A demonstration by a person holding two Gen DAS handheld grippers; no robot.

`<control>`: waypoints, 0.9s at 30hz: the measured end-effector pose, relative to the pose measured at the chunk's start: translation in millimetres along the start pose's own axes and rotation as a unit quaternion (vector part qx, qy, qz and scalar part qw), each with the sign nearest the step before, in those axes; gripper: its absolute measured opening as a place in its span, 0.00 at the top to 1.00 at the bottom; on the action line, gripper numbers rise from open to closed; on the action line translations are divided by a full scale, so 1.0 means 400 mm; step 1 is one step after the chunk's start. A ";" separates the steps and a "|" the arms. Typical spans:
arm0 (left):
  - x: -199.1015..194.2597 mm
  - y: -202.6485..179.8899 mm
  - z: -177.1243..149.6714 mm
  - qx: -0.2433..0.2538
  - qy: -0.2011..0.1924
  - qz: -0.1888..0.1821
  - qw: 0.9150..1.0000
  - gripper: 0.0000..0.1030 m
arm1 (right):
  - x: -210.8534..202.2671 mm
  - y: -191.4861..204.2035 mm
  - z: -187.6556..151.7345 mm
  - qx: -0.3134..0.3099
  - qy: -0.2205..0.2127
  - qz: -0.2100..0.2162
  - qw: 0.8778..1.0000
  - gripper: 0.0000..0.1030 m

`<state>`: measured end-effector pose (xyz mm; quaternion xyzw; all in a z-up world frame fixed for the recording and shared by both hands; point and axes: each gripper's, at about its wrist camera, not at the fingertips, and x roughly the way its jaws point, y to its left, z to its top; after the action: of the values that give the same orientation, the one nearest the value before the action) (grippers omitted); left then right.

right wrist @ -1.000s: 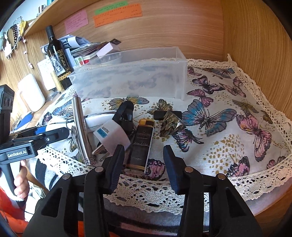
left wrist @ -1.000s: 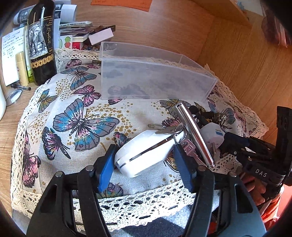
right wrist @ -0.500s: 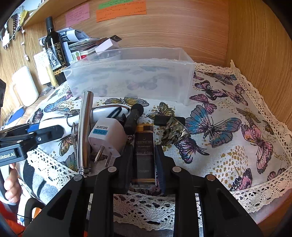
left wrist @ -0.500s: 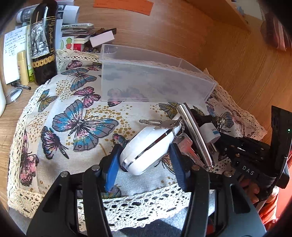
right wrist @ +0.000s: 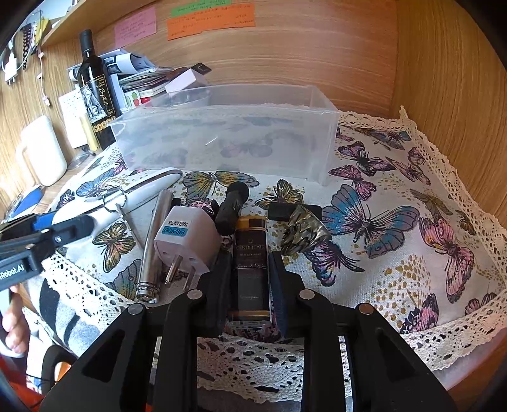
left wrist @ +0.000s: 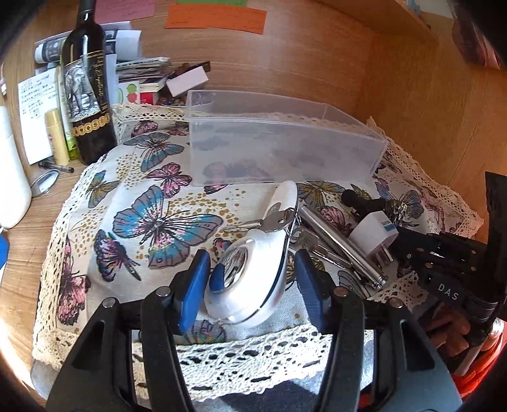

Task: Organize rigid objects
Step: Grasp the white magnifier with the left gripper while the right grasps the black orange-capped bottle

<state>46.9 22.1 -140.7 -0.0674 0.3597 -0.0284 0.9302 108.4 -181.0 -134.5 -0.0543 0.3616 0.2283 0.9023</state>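
Already the left hand-held gripper (left wrist: pixel 250 279) pinches the white case (left wrist: pixel 253 272); its keys (left wrist: pixel 279 222), trailing toward 1 o'clock, could snag the metal tube (left wrist: pixel 342 247), while the right hand-held gripper (right wrist: pixel 248 294) squeezes the dark box (right wrist: pixel 252 266).

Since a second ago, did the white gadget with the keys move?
Yes. The white gadget has swung, its far tip now pointing at the clear bin.

The left hand-held gripper (left wrist: pixel 250 272) is covering the lower sides of the white device (left wrist: pixel 253 269), so whether its pads are actually pressing it is staying unclear, and the key bunch (left wrist: pixel 285 222) is lying half tucked behind that device. The right hand-held gripper (right wrist: pixel 248 285) is hiding the long edges of the dark certificate plaque (right wrist: pixel 252 266), whose smaller lettering is blurring out. The wine bottle (left wrist: pixel 87 92) is losing its top to the picture's edge, and the notes (right wrist: pixel 210 17) are too small to read.
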 end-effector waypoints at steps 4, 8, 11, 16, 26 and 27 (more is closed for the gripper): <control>0.031 0.005 -0.001 -0.011 0.007 -0.018 1.000 0.50 | -0.002 -0.003 -0.003 0.002 0.000 0.002 1.000 0.79; 0.023 0.007 -0.002 -0.015 0.010 -0.026 1.000 0.60 | -0.002 -0.003 -0.004 0.002 -0.001 0.004 1.000 0.79; 0.013 0.010 -0.002 -0.018 0.014 -0.024 0.999 0.60 | -0.002 -0.003 -0.002 0.004 -0.003 0.005 1.000 0.79; -0.020 0.010 0.015 -0.010 0.007 -0.021 1.000 0.60 | -0.010 -0.009 0.004 0.014 -0.010 0.008 1.000 0.79; -0.101 0.004 0.105 0.003 -0.041 -0.027 0.999 0.60 | -0.048 -0.015 0.038 0.018 -0.048 0.017 0.999 0.79; -0.106 0.000 0.113 0.006 -0.045 -0.029 0.999 0.60 | -0.051 -0.016 0.043 0.018 -0.051 0.018 0.998 0.79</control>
<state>46.0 31.3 -79.4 -0.0733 0.3156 -0.0546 0.9445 109.1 -189.7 -108.5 -0.0200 0.3196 0.2405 0.9163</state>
